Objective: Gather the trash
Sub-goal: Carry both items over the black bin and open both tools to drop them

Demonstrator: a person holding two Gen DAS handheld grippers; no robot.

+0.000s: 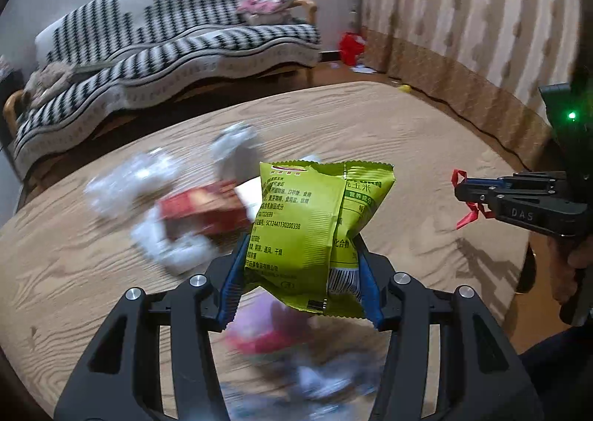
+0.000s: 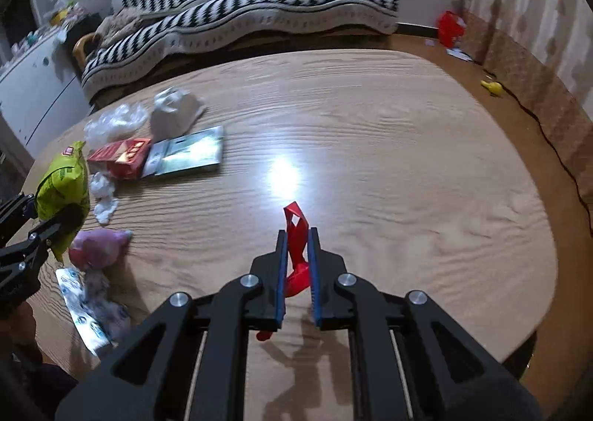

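Observation:
My left gripper is shut on a green snack bag and holds it above the wooden table; the bag also shows in the right wrist view. My right gripper is shut on a red ribbon, held above the table; it shows at the right of the left wrist view. Other trash lies on the table's left part: a red box, a silver packet, a white crumpled bag, clear plastic, white tissue, a pink wrapper and a foil blister pack.
A striped sofa stands behind the table. A red bag and a yellow object lie on the floor by the curtain. A black cable runs along the floor at the right. A white cabinet stands at the left.

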